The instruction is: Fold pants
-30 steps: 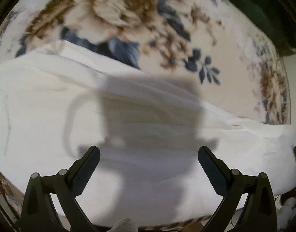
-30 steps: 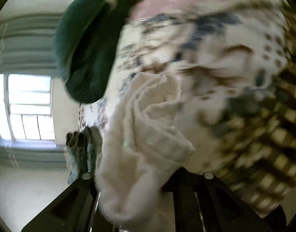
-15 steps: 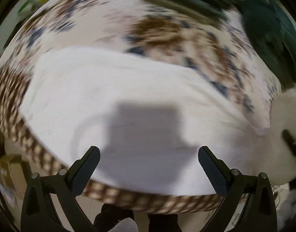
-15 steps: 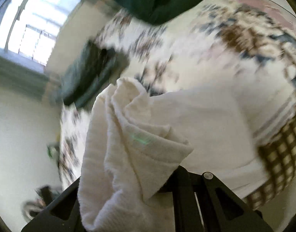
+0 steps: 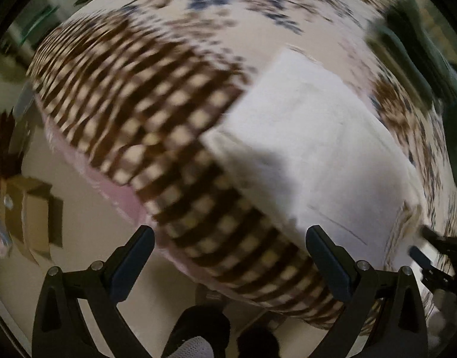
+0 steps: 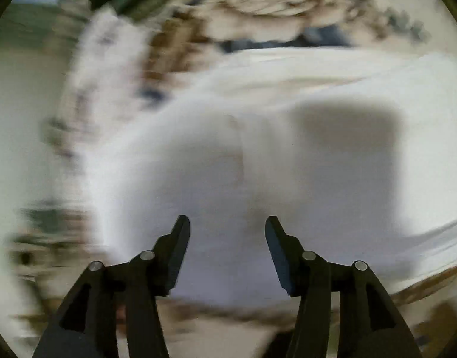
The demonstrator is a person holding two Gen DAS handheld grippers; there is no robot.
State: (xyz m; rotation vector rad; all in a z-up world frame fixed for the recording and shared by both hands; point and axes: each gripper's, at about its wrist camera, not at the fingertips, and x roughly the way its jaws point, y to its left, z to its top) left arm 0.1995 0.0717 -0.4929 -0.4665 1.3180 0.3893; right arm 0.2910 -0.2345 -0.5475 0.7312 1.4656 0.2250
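The white pants (image 5: 311, 149) lie flat on the bed, on the right half of the left wrist view. In the right wrist view the pants (image 6: 258, 155) fill the middle, blurred by motion. My left gripper (image 5: 229, 238) is open and empty, held over the bed's checkered edge, left of the pants. My right gripper (image 6: 227, 229) is open and empty just above the near part of the pants. The right gripper's black fingers also show at the right edge of the left wrist view (image 5: 437, 253).
The bed cover has a floral top (image 5: 243, 9) and a brown checkered border (image 5: 156, 113). Dark green cloth (image 5: 422, 59) lies at the far right of the bed. Cardboard boxes (image 5: 28, 208) stand on the floor to the left. My feet (image 5: 198, 337) show below.
My right gripper has let go of the bunched white cloth and opened; the pants now lie flat. My left gripper swung left, toward the bed's checkered edge. Both views are motion-blurred.
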